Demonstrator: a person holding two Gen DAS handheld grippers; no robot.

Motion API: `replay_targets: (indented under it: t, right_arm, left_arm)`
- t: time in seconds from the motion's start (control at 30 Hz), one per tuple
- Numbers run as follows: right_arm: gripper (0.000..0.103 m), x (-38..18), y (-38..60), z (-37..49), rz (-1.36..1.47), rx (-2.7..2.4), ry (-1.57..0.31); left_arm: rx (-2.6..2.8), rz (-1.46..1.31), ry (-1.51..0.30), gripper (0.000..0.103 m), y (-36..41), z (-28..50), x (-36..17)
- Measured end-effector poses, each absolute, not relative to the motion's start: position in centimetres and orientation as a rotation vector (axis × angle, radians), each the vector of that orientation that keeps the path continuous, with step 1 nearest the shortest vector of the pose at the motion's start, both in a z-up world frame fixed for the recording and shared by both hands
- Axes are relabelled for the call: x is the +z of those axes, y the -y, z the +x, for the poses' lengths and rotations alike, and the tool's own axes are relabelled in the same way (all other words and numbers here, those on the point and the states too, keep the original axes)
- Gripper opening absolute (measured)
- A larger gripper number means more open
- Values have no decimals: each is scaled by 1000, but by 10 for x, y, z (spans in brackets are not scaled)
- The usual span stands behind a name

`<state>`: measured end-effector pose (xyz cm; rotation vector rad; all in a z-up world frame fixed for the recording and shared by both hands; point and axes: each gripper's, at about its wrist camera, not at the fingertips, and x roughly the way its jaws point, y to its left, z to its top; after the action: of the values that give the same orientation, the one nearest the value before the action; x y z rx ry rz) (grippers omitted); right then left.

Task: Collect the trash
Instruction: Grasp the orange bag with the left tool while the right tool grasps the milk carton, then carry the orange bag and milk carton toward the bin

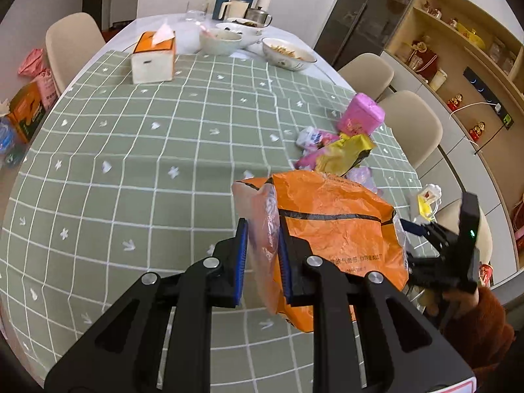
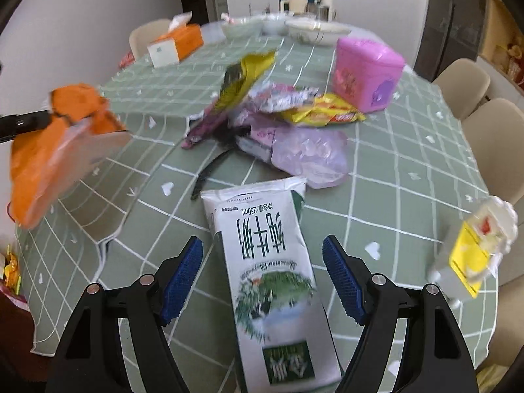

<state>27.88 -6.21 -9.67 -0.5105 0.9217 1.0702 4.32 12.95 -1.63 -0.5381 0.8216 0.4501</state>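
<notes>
Trouble first: left claw (image 1: 262, 258) is clamped on only a thin fold of the orange plastic bag (image 1: 334, 229), so that slick crinkled film could slide out as it swings, or the mouth could sag closed. Bag hangs above the green checked surface (image 1: 147, 163), soft cloth, creased. Right claw (image 2: 262, 278), jaws wide apart, straddles the white milk pouch (image 2: 271, 278), a smooth, floppy pillow shape lying flat; pinch it off-centre and it may buckle or squirt free. Beyond sits the wrapper pile (image 2: 278, 114), glossy and crumpled, beside a rigid pink tin (image 2: 366, 72).
</notes>
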Motion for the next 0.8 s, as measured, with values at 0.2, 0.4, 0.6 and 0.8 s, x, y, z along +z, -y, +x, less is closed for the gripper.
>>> replay_targets:
  t: [0.2, 0.4, 0.6, 0.8]
  right_arm:
    - [48, -81, 69, 268, -494, 1074, -914]
    - [47, -37, 119, 260, -397, 996, -842]
    - [47, 7, 192, 261, -290, 872, -766]
    - [47, 49, 274, 265, -188, 729, -658]
  left_arm:
    - [431, -539, -823, 17, -131, 40, -17]
    - [366, -515, -807, 17, -116, 67, -11]
    - [244, -421, -744, 17, -69, 117, 19]
    - [111, -322, -654, 17, -5, 176, 59]
